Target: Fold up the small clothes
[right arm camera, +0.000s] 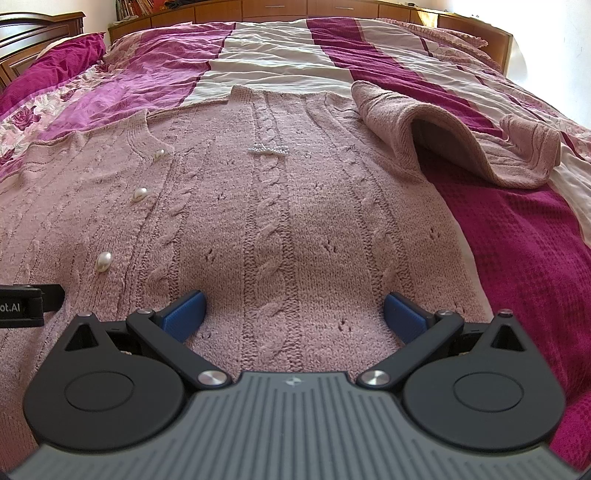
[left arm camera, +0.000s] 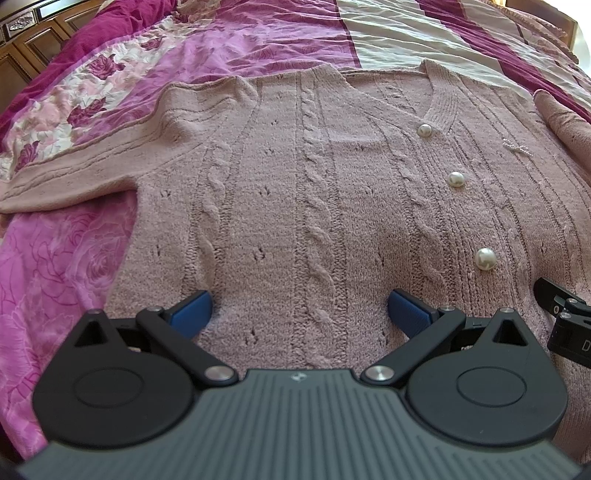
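Observation:
A dusty-pink cable-knit cardigan [left arm camera: 314,192] with pearl buttons [left arm camera: 455,179] lies flat, front up, on the bed. Its left sleeve [left arm camera: 92,147] stretches out to the left. In the right wrist view the cardigan [right arm camera: 280,206] fills the middle and its right sleeve [right arm camera: 461,133] lies bunched and folded over at the upper right. My left gripper [left arm camera: 299,308] is open, its blue pads resting on the cardigan near the hem. My right gripper [right arm camera: 293,310] is open too, low over the cardigan's right half. Each gripper shows at the edge of the other's view.
The bed is covered by a magenta, pink-floral and cream striped bedspread [right arm camera: 280,62]. A wooden headboard and cabinets [right arm camera: 258,9] stand at the far end. Dark wooden furniture [left arm camera: 26,40] stands at the far left.

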A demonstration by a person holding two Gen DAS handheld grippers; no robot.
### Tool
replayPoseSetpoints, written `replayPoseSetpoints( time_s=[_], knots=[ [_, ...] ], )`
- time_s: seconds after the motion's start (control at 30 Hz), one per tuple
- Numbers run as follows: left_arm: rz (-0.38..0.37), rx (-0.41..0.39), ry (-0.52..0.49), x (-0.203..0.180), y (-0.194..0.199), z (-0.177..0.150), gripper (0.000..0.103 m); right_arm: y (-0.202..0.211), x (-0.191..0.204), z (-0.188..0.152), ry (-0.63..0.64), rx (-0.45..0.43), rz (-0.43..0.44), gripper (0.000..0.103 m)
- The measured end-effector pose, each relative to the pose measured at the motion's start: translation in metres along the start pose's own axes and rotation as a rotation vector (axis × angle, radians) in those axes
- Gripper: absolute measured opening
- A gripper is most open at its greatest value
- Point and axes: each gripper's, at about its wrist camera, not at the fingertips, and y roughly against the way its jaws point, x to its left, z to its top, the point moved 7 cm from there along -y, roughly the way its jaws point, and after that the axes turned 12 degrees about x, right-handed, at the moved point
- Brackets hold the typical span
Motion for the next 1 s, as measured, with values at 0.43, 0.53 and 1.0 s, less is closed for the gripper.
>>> replayPoseSetpoints(
  time_s=[0.43,0.53,1.0],
  knots=[
    [-0.002,0.002,0.005,0.0008,-0.0027,0.0034,0.103,0.0009,-0.0007,0.0005,-0.006,0.010,0.003,0.103],
    [-0.005,0.004,0.011,0.0018,-0.0036,0.0034,0.103,0.0002,-0.0009,0.0024,-0.007,0.015,0.002,0.103],
    [-0.001,0.001,0.009,-0.0009,-0.0027,0.0028,0.103,-0.0015,-0.0021,0.0031,-0.004,0.015,0.013,0.103]
  ],
)
